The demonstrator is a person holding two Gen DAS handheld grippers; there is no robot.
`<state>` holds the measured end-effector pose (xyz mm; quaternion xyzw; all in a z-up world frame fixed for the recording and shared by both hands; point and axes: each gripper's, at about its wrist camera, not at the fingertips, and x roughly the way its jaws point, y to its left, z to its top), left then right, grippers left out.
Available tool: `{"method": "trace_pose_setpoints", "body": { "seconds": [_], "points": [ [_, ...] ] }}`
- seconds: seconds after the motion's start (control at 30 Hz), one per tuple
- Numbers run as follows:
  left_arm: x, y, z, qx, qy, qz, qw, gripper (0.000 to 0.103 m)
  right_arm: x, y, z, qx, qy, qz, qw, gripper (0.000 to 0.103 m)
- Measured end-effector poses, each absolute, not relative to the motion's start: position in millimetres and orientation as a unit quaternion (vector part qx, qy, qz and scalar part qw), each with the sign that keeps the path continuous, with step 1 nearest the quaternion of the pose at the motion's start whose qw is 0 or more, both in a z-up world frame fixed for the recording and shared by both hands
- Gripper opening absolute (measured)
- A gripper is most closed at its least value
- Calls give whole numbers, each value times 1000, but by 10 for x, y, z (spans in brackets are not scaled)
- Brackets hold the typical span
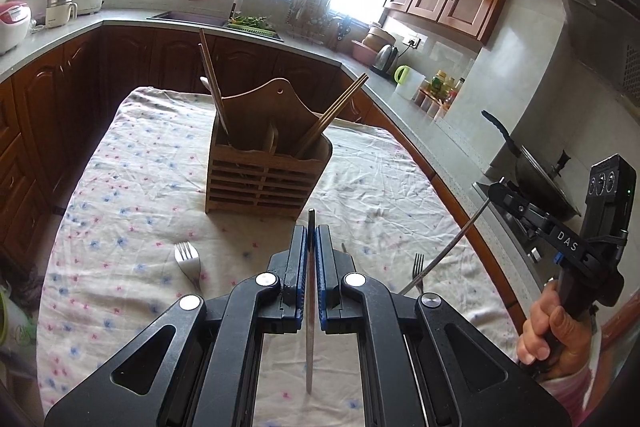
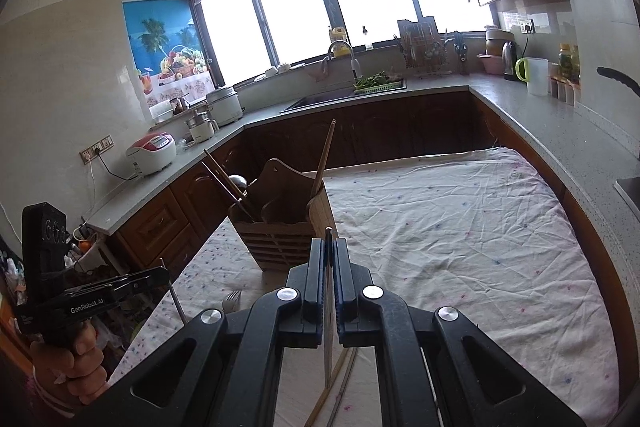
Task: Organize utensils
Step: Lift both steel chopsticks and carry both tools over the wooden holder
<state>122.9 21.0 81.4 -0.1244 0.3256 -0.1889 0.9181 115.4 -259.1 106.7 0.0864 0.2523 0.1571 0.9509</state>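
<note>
A wooden utensil holder [image 1: 268,163] stands mid-table with chopsticks [image 1: 332,115] leaning out of it; it also shows in the right wrist view [image 2: 280,223]. My left gripper [image 1: 311,239] is shut on a thin metal utensil [image 1: 309,339], held above the cloth in front of the holder. My right gripper [image 2: 329,255] is shut on a thin stick-like utensil [image 2: 328,343], near the holder's right side; in the left wrist view it [image 1: 496,193] holds a long metal handle [image 1: 444,251]. Two forks [image 1: 188,259] [image 1: 418,263] lie on the cloth.
The table has a floral cloth [image 1: 132,211]. More chopsticks [image 2: 332,387] lie on the cloth under my right gripper. Counters run round the kitchen with a sink [image 2: 340,95], a rice cooker [image 2: 152,153], a kettle [image 1: 386,59] and a wok [image 1: 536,171] on the stove.
</note>
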Motion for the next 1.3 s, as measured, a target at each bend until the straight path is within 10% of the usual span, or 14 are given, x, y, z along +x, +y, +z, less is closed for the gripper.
{"method": "trace_pose_setpoints", "body": {
  "seconds": [1.3],
  "points": [
    [1358,569,1431,-129,234,-159,950,3,1471,-2302,1424,76,210,190,956,4]
  ]
}}
